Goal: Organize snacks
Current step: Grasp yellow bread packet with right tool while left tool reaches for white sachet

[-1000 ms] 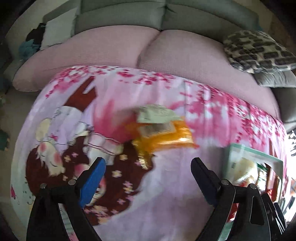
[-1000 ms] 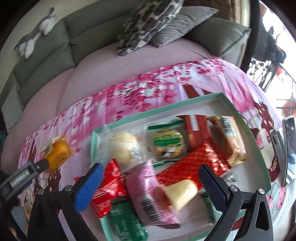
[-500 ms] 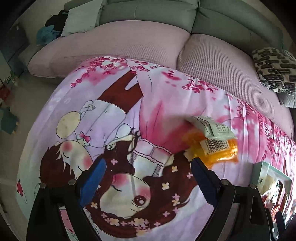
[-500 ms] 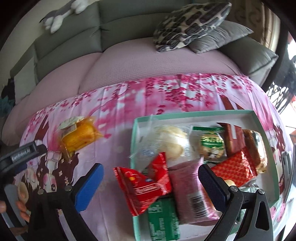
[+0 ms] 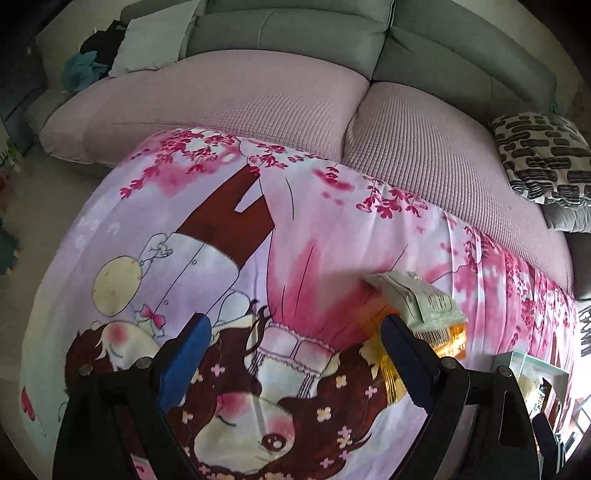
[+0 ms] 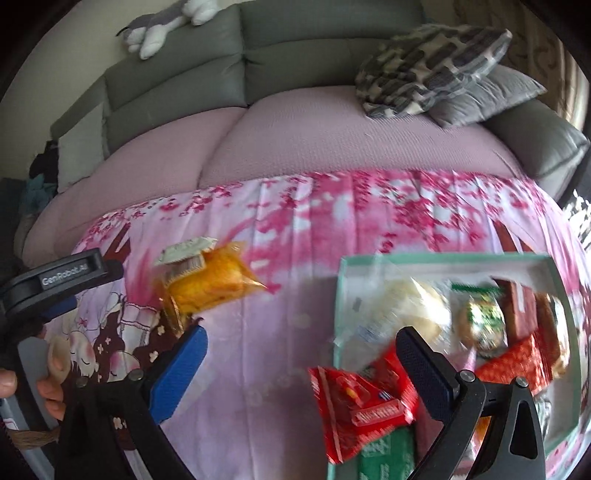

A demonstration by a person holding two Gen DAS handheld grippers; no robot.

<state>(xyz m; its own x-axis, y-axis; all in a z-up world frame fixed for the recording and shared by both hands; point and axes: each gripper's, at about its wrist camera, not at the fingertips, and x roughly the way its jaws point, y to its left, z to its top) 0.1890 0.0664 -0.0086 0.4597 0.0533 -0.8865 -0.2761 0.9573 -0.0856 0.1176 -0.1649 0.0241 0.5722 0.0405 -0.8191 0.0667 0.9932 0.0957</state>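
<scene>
A grey sofa [image 6: 295, 70] with mauve seat cushions [image 5: 229, 96] is seen behind a pink cartoon-printed cloth [image 5: 258, 229] on which everything lies. A patterned black-and-white pillow [image 6: 428, 62] is propped at the sofa's right end, and a grey-and-white plush toy [image 6: 162, 26] lies along its back, partly cut off at the frame's top. A mint-green tray [image 6: 341, 295] is seen at the right, filled with wrapped snacks whose labels are too blurred to be read; a red packet [image 6: 358, 398] hangs over its left rim. An orange snack packet [image 6: 210, 284], with a pale packet [image 6: 184, 251] on top, lies on the cloth well left of the tray. The left gripper [image 5: 295, 354] is held wide apart with nothing between its fingers; the orange packet is partly hidden behind its right finger. "GenRobot.AI" is printed on its body in the right view. The right gripper [image 6: 299, 358] is likewise spread and empty, above the cloth between the orange packet and the tray.
</scene>
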